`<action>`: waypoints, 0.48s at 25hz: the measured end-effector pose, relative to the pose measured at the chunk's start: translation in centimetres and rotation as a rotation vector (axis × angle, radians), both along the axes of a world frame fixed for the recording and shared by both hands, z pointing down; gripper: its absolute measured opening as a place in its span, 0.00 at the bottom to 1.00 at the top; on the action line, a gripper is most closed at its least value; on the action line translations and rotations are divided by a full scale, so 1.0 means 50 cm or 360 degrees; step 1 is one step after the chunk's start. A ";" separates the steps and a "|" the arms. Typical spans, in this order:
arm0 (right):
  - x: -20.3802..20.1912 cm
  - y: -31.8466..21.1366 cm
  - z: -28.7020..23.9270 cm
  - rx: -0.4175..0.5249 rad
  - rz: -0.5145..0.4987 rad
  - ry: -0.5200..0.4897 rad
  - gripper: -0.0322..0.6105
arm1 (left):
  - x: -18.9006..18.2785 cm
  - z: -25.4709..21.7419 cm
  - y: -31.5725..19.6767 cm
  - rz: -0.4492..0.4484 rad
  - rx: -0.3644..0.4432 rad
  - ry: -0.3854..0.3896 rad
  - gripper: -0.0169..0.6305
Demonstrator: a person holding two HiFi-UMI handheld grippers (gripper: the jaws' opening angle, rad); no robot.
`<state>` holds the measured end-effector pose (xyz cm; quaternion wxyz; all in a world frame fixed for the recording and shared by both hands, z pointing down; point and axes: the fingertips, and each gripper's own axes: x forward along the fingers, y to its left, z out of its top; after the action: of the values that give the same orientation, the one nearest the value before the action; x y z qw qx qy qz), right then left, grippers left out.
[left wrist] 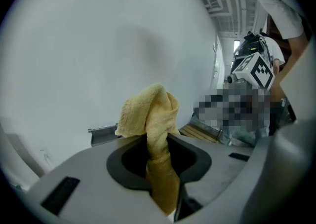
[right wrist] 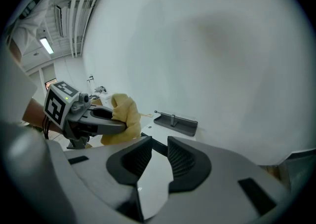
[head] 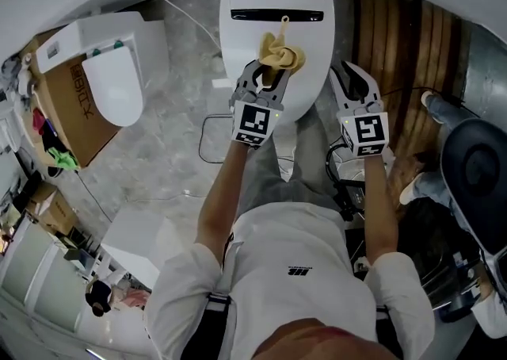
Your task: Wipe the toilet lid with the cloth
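Pinching a bunched, nubby yellow terry cloth (head: pixel 282 54) in the left gripper (head: pixel 265 73), grey jaws clamped on its twisted lower end (left wrist: pixel 159 168), with the soft folds flopping over the top. Holding it over the smooth, glossy white toilet lid (head: pixel 314 41), a rounded oval at 12 o'clock. Keeping the right gripper (head: pixel 349 78) at 1 o'clock, beside the lid's edge, with its ribbed dark pads (right wrist: pixel 183 158) parted and gripping nothing.

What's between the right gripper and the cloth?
Only bare toilet lid separates the right gripper from the cloth, as the head view shows.
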<state>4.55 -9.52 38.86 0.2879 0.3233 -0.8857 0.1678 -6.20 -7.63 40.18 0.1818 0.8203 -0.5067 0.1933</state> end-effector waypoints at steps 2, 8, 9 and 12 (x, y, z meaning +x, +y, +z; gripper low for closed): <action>0.020 -0.008 0.028 -0.0018 -0.0025 0.0003 0.22 | 0.026 0.029 -0.008 0.0006 -0.0026 -0.0005 0.19; 0.089 -0.048 0.109 -0.0075 -0.0030 0.0021 0.22 | 0.104 0.112 -0.048 0.0040 -0.0090 -0.0009 0.19; 0.100 -0.057 0.122 -0.0083 -0.0025 0.0024 0.22 | 0.114 0.125 -0.056 0.0045 -0.0102 -0.0009 0.19; 0.124 -0.078 0.162 -0.0104 -0.0025 0.0037 0.22 | 0.145 0.166 -0.077 0.0060 -0.0134 -0.0003 0.19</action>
<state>10.74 -13.40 46.97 0.3098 0.3085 -0.8789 0.1906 1.04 -11.49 48.46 0.2121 0.8212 -0.4826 0.2186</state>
